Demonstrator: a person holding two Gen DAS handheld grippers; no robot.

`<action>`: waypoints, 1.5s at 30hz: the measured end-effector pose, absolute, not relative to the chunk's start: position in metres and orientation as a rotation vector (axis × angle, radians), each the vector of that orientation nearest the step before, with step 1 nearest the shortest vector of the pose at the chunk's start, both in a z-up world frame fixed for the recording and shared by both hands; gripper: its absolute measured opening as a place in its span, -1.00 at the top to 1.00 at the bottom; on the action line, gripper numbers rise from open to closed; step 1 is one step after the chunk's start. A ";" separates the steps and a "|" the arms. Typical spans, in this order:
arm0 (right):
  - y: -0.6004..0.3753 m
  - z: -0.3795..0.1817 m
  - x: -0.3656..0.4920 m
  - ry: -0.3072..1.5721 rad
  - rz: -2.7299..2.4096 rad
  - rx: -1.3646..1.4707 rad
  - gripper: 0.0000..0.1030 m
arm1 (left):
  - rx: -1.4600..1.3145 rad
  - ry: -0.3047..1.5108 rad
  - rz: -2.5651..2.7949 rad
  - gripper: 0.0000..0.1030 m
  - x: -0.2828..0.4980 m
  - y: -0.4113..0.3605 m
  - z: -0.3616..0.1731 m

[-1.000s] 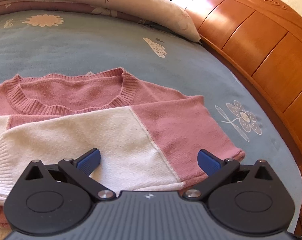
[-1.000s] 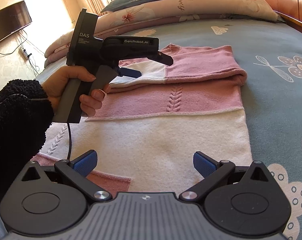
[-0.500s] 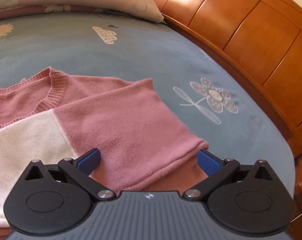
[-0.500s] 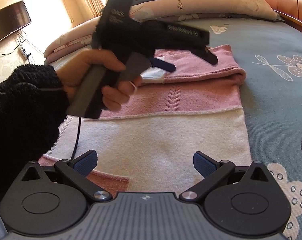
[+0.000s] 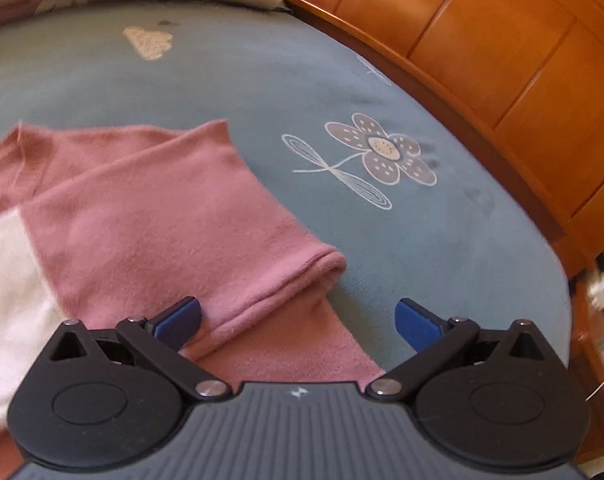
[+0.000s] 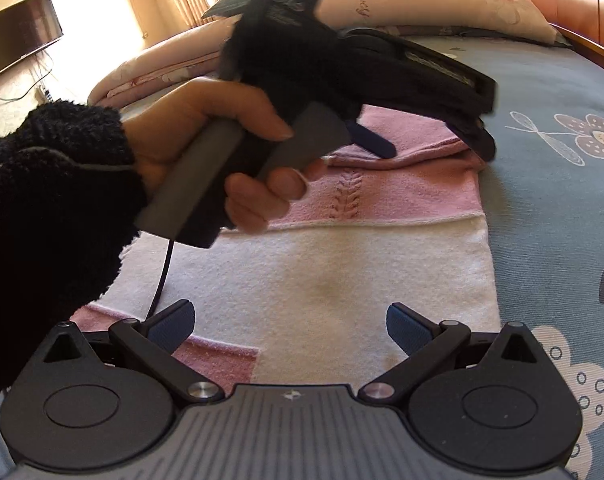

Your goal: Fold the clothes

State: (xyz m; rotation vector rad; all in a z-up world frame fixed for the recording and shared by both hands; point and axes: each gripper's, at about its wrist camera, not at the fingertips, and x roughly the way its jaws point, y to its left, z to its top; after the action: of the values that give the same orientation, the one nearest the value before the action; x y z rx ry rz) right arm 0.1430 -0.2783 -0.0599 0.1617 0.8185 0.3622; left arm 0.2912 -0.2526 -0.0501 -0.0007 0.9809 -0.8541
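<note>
A pink and white knitted sweater [image 6: 342, 272] lies flat on the blue bedspread [image 6: 554, 208], one sleeve folded across its chest. In the left wrist view the folded pink sleeve [image 5: 150, 224] ends in a rounded fold just ahead of my left gripper [image 5: 298, 320], which is open above the sweater's right edge. The right wrist view shows that left gripper [image 6: 430, 144], held by a hand in a black fuzzy sleeve [image 6: 50, 208], hovering over the sweater's shoulder corner. My right gripper [image 6: 290, 328] is open over the white lower part, nothing between its fingers.
An orange wooden headboard [image 5: 502, 64] curves along the bed's right side. Pillows [image 6: 442, 8] and a folded quilt [image 6: 154, 68] lie at the bed's far end. A dark TV [image 6: 18, 36] stands on the left wall. Flower prints [image 5: 378, 152] mark the bedspread.
My left gripper has swung right along the sweater, from over the white sleeve to the pink folded corner at the right edge. My right gripper has stayed put and open.
</note>
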 end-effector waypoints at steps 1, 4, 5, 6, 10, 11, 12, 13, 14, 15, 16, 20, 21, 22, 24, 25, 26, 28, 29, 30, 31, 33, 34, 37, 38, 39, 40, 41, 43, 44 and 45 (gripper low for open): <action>-0.277 -0.060 0.143 0.823 0.363 0.152 -1.00 | -0.015 0.979 -0.876 -0.99 0.292 -0.255 -0.045; -0.273 -0.061 0.142 0.831 0.353 0.113 -1.00 | -0.053 0.965 -0.939 -0.99 0.291 -0.265 -0.032; -0.273 -0.061 0.142 0.830 0.345 0.105 -1.00 | -0.067 0.974 -0.957 -0.99 0.289 -0.269 -0.031; -0.273 -0.061 0.142 0.829 0.336 0.097 -1.00 | -0.080 0.984 -0.974 -0.99 0.288 -0.272 -0.030; -0.274 -0.061 0.142 0.824 0.312 0.082 -1.00 | -0.073 0.982 -1.024 -0.99 0.270 -0.277 -0.029; -0.274 -0.061 0.142 0.823 0.308 0.081 -1.00 | -0.058 0.979 -1.032 -0.99 0.266 -0.278 -0.030; -0.274 -0.061 0.141 0.821 0.312 0.082 -1.00 | -0.038 0.982 -1.024 -0.99 0.266 -0.279 -0.032; -0.274 -0.060 0.141 0.818 0.316 0.083 -1.00 | -0.015 0.986 -1.008 -0.99 0.267 -0.282 -0.034; -0.274 -0.060 0.140 0.817 0.321 0.082 -1.00 | 0.001 0.992 -0.990 -0.99 0.269 -0.284 -0.038; -0.274 -0.060 0.140 0.817 0.324 0.081 -1.00 | 0.004 1.008 -0.979 -0.99 0.273 -0.287 -0.043; -0.275 -0.059 0.139 0.819 0.327 0.079 -1.00 | -0.007 1.028 -0.977 -0.99 0.278 -0.289 -0.049; -0.277 -0.061 0.141 0.824 0.325 0.086 -1.00 | -0.044 1.048 -0.970 -0.99 0.292 -0.298 -0.064; -0.277 -0.062 0.142 0.827 0.323 0.087 -1.00 | -0.047 1.043 -0.970 -0.99 0.294 -0.300 -0.065; -0.278 -0.062 0.143 0.829 0.321 0.088 -1.00 | -0.053 1.045 -0.968 -0.99 0.295 -0.301 -0.065; -0.280 -0.064 0.145 0.835 0.318 0.092 -1.00 | -0.052 1.046 -0.970 -0.99 0.295 -0.297 -0.061; -0.280 -0.064 0.146 0.837 0.316 0.094 -1.00 | -0.043 1.038 -0.966 -0.99 0.293 -0.294 -0.057; -0.281 -0.064 0.146 0.840 0.314 0.095 -1.00 | -0.034 1.028 -0.961 -0.99 0.291 -0.289 -0.051; -0.282 -0.063 0.146 0.832 0.318 0.098 -1.00 | -0.014 0.992 -0.946 -0.99 0.281 -0.276 -0.032; -0.282 -0.062 0.146 0.828 0.322 0.100 -1.00 | -0.004 0.970 -0.933 -0.99 0.276 -0.268 -0.020; -0.283 -0.062 0.146 0.825 0.329 0.105 -1.00 | 0.001 0.949 -0.918 -0.99 0.269 -0.257 -0.007; -0.283 -0.062 0.146 0.823 0.335 0.109 -1.00 | 0.003 0.927 -0.901 -0.99 0.262 -0.246 0.007; -0.283 -0.062 0.147 0.818 0.348 0.119 -1.00 | 0.011 0.883 -0.857 -0.99 0.245 -0.222 0.038; -0.283 -0.062 0.148 0.816 0.354 0.125 -1.00 | 0.019 0.861 -0.834 -0.99 0.235 -0.209 0.053; -0.284 -0.066 0.150 0.796 0.373 0.144 -1.00 | 0.055 0.801 -0.762 -0.99 0.199 -0.170 0.094; -0.285 -0.068 0.150 0.789 0.379 0.149 -1.00 | 0.066 0.789 -0.740 -0.99 0.186 -0.159 0.100; -0.284 -0.069 0.150 0.781 0.388 0.146 -1.00 | 0.076 0.782 -0.721 -0.99 0.174 -0.148 0.102; -0.282 -0.071 0.149 0.778 0.398 0.141 -1.00 | 0.086 0.775 -0.701 -0.99 0.162 -0.137 0.104; -0.279 -0.072 0.148 0.778 0.414 0.140 -1.00 | 0.095 0.768 -0.681 -0.99 0.150 -0.125 0.105; -0.273 -0.073 0.146 0.779 0.446 0.138 -1.00 | 0.114 0.753 -0.642 -0.99 0.125 -0.103 0.109; -0.271 -0.071 0.143 0.780 0.452 0.148 -1.00 | 0.124 0.746 -0.622 -0.99 0.113 -0.092 0.110; -0.269 -0.070 0.140 0.782 0.458 0.157 -1.00 | 0.133 0.738 -0.603 -0.99 0.101 -0.081 0.112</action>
State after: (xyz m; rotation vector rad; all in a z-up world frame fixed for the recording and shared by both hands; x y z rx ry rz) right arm 0.1400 -0.2689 -0.0696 0.1574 0.7816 0.4577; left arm 0.1012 -0.0807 0.1122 0.1330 0.7383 -0.6025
